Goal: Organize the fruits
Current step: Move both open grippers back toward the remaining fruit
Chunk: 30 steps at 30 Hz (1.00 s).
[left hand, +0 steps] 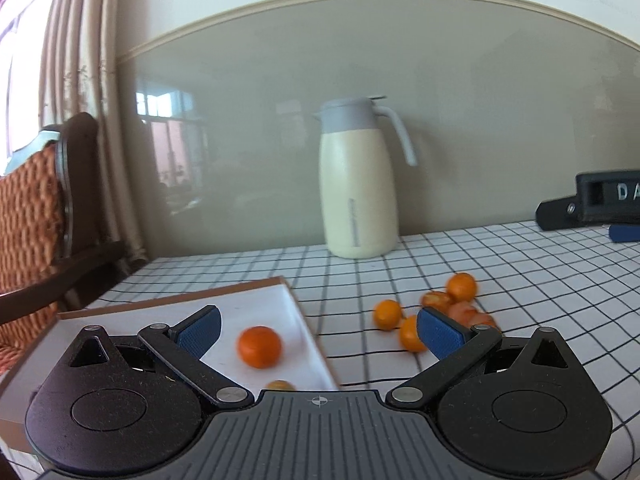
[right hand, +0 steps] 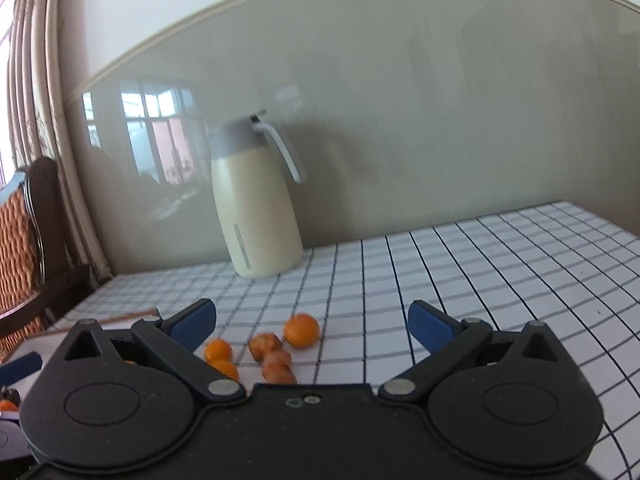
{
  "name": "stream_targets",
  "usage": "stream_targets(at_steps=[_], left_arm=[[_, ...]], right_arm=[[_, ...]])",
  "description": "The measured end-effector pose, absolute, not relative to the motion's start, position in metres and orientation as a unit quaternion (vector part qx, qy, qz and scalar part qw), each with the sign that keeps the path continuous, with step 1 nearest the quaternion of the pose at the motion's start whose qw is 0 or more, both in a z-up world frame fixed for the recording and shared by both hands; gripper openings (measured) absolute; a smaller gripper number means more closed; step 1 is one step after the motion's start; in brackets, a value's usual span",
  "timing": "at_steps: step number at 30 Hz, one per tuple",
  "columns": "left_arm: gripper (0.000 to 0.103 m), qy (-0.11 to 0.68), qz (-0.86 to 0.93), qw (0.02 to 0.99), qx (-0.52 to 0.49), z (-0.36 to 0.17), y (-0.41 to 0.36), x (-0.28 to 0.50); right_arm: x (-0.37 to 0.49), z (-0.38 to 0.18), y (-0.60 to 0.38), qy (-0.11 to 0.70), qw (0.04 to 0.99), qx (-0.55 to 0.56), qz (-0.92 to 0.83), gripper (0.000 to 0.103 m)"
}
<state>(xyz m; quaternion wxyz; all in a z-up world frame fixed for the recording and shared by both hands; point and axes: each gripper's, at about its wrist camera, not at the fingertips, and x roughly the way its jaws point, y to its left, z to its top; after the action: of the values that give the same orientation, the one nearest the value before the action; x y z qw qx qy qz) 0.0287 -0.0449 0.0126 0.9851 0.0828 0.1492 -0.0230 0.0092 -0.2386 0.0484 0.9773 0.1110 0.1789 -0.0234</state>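
Observation:
In the left wrist view a white tray (left hand: 280, 300) with a wooden rim lies on the checked tablecloth. One orange (left hand: 259, 346) sits in it and a second orange (left hand: 280, 385) peeks out behind the gripper body. Several loose oranges (left hand: 440, 312) lie in a cluster on the cloth right of the tray. My left gripper (left hand: 320, 330) is open and empty, above the tray's right edge. In the right wrist view my right gripper (right hand: 312, 326) is open and empty, just behind the cluster of oranges (right hand: 272, 352). The tray's wooden rim (right hand: 128, 315) shows at the left.
A cream thermos jug (left hand: 358, 196) with a grey lid stands by the wall and also shows in the right wrist view (right hand: 256, 208). A wicker chair (left hand: 36, 240) stands left of the table. The right gripper's black body (left hand: 600, 200) shows at the far right.

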Motion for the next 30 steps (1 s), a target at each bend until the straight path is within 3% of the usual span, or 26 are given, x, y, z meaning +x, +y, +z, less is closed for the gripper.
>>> stream_targets(at_steps=[20, 28, 30], left_arm=[[0.103, 0.207, -0.052, 0.975, 0.059, -0.008, -0.09, 0.054], [0.101, 0.213, -0.042, 0.975, 0.055, -0.012, -0.092, 0.062], [0.09, 0.215, -0.039, 0.974, 0.056, -0.013, -0.092, 0.065]], right_arm=[[0.0, 0.032, -0.252, 0.216, 0.972, 0.09, -0.033, 0.096], [0.01, 0.025, -0.248, 0.231, 0.968, 0.094, -0.023, 0.081], [0.015, 0.023, -0.246, 0.237, 0.967, 0.096, -0.016, 0.073]])
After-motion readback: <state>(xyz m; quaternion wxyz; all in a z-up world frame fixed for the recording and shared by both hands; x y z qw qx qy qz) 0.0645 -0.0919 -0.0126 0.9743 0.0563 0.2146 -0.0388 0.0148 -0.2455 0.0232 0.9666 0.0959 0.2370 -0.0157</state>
